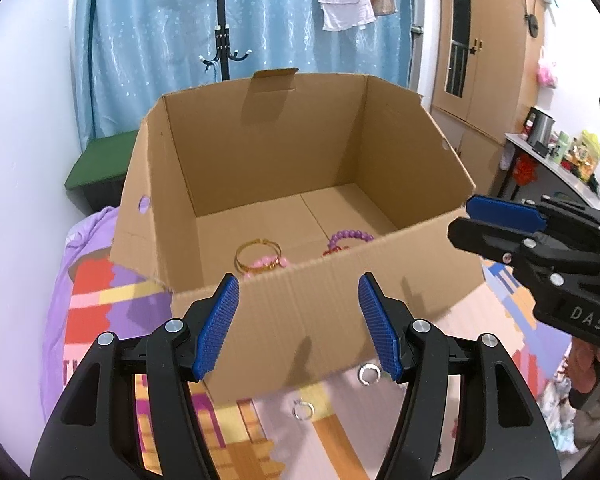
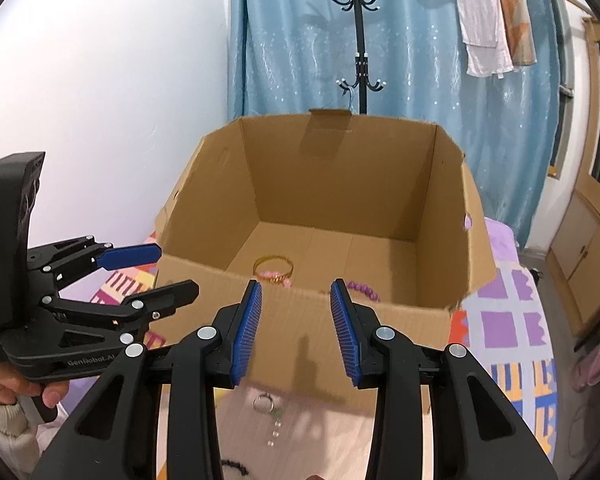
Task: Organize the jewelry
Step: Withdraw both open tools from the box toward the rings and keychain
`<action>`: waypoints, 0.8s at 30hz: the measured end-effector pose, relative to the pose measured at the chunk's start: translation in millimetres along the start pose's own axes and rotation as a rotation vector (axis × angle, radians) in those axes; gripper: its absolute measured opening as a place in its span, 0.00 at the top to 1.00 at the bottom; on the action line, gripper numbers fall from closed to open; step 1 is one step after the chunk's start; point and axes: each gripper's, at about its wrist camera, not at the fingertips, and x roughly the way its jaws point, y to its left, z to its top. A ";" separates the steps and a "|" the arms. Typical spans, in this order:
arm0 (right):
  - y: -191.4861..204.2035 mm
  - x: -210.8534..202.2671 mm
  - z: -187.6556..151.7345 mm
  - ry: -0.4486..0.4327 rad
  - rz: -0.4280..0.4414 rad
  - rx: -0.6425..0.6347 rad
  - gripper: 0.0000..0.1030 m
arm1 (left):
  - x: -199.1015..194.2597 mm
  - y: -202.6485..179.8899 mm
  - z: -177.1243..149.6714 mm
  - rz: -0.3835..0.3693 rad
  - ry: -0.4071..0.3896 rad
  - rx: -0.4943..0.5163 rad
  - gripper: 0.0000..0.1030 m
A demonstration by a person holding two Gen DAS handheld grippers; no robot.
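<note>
Nearest, at 6 o'clock in the left wrist view: left gripper (image 1: 298, 326), blue ribbed pads spread wide, nothing between them. Same for the right gripper (image 2: 296, 332) in its own view, jaws parted and empty.

Just beyond the left pads, on the patterned purple-and-orange bedspread (image 1: 100, 308): two small silver metal rings (image 1: 369, 373), one at 5 o'clock near the right pad, the other (image 1: 303, 409) lower toward 6. In the right wrist view, one silver ring (image 2: 264, 403) and a short string of clear beads (image 2: 275, 434) at 6 o'clock, with a dark beaded strand (image 2: 236, 466) at the bottom edge.

Likely light, hard and slippery; best pinched across the band with the pad tips, since flat rings on soft cloth may slide or sink.

Farther, toward 12: open brown cardboard box (image 1: 312, 312), holding a gold wire bangle (image 1: 258, 254), pink beads (image 1: 266, 265) and a purple bead bracelet (image 1: 350, 237) on its floor.
</note>
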 end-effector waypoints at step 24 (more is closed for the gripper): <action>8.3 42.5 -94.6 0.185 0.017 0.021 0.65 | 23.9 -6.1 -89.8 -0.020 0.131 -0.035 0.42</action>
